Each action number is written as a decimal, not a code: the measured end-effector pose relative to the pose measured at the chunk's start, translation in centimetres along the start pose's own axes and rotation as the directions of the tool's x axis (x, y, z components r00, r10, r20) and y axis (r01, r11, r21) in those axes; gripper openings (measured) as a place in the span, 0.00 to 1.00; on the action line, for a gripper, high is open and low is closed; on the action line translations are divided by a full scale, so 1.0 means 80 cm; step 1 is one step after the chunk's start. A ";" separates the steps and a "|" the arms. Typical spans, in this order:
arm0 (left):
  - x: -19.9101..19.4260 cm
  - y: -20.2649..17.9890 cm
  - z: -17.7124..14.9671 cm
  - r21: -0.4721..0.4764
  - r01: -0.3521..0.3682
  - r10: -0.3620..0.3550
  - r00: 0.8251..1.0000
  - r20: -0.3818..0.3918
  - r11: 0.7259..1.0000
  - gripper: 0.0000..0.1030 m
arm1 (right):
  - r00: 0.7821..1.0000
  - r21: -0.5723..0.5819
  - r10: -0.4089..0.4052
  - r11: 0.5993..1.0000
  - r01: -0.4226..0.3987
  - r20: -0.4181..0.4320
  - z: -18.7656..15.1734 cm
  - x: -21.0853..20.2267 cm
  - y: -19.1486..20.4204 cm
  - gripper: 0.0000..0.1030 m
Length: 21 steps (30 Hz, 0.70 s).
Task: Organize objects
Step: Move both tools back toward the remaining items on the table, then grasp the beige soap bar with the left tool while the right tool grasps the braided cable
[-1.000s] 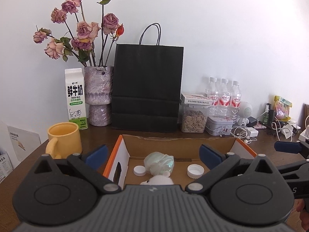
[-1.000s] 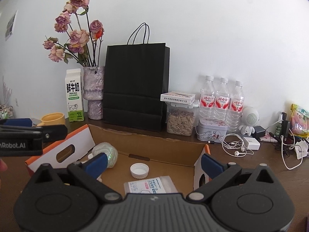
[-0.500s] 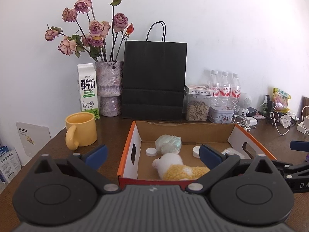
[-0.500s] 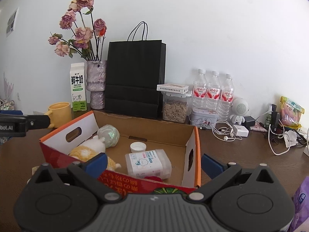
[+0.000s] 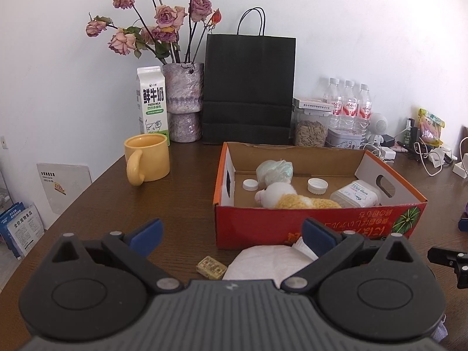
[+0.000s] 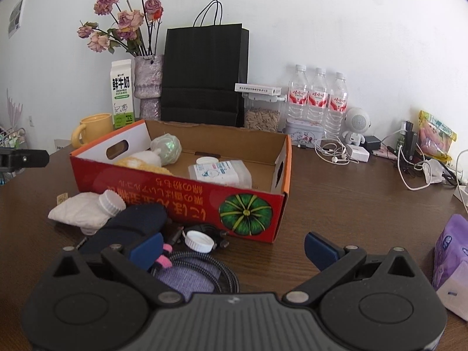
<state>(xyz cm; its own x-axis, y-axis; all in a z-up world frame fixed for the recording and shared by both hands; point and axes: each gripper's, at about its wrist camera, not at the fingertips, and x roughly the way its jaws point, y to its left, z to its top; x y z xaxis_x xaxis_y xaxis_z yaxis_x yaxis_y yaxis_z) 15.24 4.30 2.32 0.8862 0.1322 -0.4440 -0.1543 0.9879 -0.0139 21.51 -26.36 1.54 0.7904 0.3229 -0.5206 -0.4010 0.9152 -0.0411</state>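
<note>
Wood-grain table (image 5: 175, 193), glossy cardboard box (image 6: 204, 201).

Both wrist cameras sit low over the table (image 5: 175, 204), near its front edge, and face the back wall. The left view looks at the box (image 5: 292, 228) from its front left; the right view sits further right, nearer the box's (image 6: 204, 199) front right corner. Both share the box, the bag (image 5: 248, 87) and the vase (image 6: 147, 84).
</note>
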 end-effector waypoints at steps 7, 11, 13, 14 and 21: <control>-0.011 0.016 -0.019 0.001 -0.019 0.019 0.999 -0.042 1.000 1.00 | 0.995 -0.001 0.076 0.997 -0.077 -0.068 -0.027 -0.005 -0.004 1.00; -0.015 0.024 -0.029 -0.001 -0.027 0.026 0.998 -0.064 1.000 1.00 | 0.990 -0.003 0.100 0.995 -0.100 -0.100 -0.034 0.001 -0.001 1.00; -0.017 0.028 -0.034 -0.005 -0.027 0.027 0.997 -0.072 1.000 1.00 | 0.987 -0.006 0.118 0.993 -0.119 -0.113 -0.036 0.005 0.002 1.00; -0.018 0.030 -0.035 -0.006 -0.030 0.029 0.997 -0.076 1.000 1.00 | 0.984 -0.010 0.128 0.991 -0.130 -0.120 -0.037 0.007 0.003 1.00; -0.020 0.046 -0.047 -0.021 -0.039 0.037 0.994 -0.099 0.999 1.00 | 0.980 -0.025 0.139 0.989 -0.144 -0.143 -0.035 0.023 0.013 1.00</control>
<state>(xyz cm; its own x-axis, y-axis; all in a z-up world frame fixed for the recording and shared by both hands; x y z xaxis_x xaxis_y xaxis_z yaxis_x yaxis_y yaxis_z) 11.57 7.45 -0.40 0.8322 0.1595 -0.5311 -0.1980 0.9801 -0.0159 21.26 -25.52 -1.85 0.6523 0.4090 -0.6382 -0.5220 0.8528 0.0130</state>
